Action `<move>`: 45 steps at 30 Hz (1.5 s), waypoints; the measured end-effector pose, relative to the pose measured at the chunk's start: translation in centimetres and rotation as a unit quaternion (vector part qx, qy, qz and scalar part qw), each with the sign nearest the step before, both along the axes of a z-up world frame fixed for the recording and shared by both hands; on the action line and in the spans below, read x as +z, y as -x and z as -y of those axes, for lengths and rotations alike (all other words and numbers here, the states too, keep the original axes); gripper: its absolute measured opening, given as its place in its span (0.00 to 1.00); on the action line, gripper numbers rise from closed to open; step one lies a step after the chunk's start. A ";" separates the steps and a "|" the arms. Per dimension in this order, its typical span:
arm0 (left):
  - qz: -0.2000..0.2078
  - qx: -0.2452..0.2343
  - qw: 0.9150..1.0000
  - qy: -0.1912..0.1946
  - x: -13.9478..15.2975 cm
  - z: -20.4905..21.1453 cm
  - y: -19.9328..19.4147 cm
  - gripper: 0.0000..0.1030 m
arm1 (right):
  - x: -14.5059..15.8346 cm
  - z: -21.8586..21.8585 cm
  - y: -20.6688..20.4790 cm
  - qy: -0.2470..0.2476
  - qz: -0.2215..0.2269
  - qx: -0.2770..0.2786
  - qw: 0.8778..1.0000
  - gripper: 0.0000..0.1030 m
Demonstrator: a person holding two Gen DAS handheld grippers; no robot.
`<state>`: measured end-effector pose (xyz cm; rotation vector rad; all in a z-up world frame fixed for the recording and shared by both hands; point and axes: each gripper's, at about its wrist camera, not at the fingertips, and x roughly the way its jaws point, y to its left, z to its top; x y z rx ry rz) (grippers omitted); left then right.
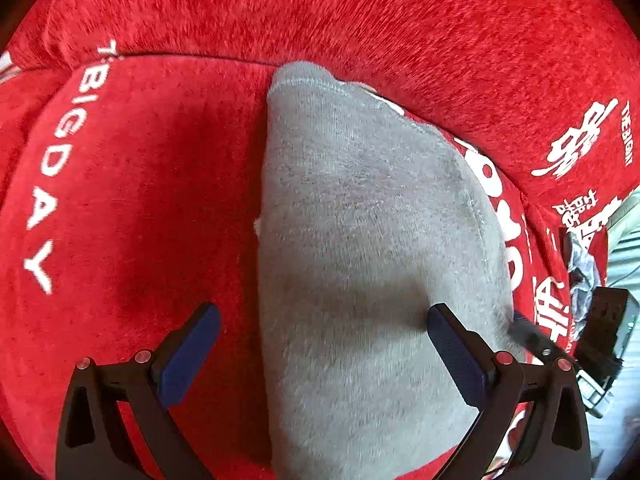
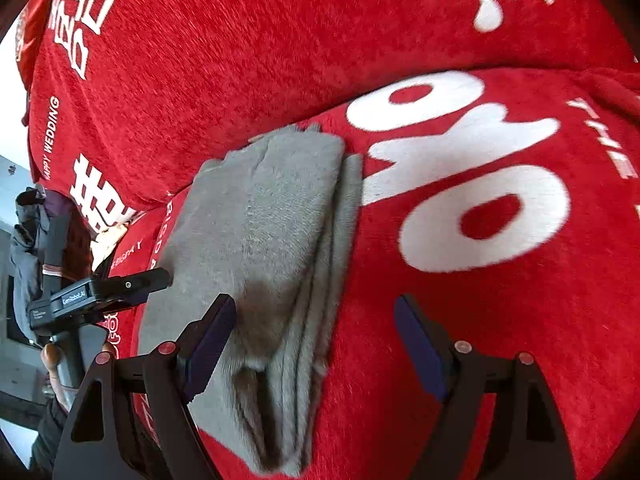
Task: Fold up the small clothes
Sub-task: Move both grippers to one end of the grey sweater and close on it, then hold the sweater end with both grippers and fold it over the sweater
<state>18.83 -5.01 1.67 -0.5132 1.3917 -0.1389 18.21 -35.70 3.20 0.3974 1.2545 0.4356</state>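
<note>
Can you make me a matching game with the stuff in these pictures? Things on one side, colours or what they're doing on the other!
Things:
1. folded cloth
2. sofa cover
3. left gripper
4. letters on the cover

Matches:
A. red and fuzzy
B. white
C. grey, lying in layers
D. open, with black fingers and blue pads

Pairs: 1-C, 2-A, 3-D, 4-B

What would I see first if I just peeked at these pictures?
You'd spot the folded grey cloth first, lying in the middle of a bright red cover with big white letters. Its stacked layers show along its right edge in the right wrist view. Both tools are open over it: the left tool above the cloth's near part, the right tool astride that layered edge.
</note>
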 end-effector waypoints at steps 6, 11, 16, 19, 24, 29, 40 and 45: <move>0.013 -0.006 1.000 0.022 -0.9 1.1 -0.9 1.00 | -1.0 -1.8 -1.8 -0.019 -0.001 0.003 1.000 0.82; 0.022 -0.012 1.000 0.000 -1.1 2.8 -2.3 1.00 | -1.5 -4.6 -3.4 0.005 0.014 0.013 1.000 0.82; 0.064 -0.040 0.997 -0.032 0.2 3.6 -1.2 0.55 | -0.5 -6.6 -1.9 0.033 0.046 0.042 0.998 0.40; 0.065 -0.034 0.997 -0.022 1.3 2.9 -0.7 0.47 | 0.6 -7.5 -1.2 0.045 0.057 0.041 0.997 0.37; 0.071 -0.034 0.997 -0.027 3.4 2.6 0.1 0.44 | 3.3 -9.2 0.1 0.065 0.078 0.043 0.994 0.36; 0.074 -0.033 0.997 -0.018 5.6 1.3 2.1 0.44 | 5.9 -10.3 1.5 0.075 0.084 0.044 0.993 0.36; 0.078 -0.030 0.996 -0.032 8.4 -3.7 8.7 0.44 | 8.9 -14.5 6.7 0.084 0.096 0.063 0.990 0.36; 0.075 -0.026 0.996 -0.039 8.3 -4.3 10.6 0.44 | 9.0 -16.1 9.2 0.084 0.091 0.068 0.990 0.36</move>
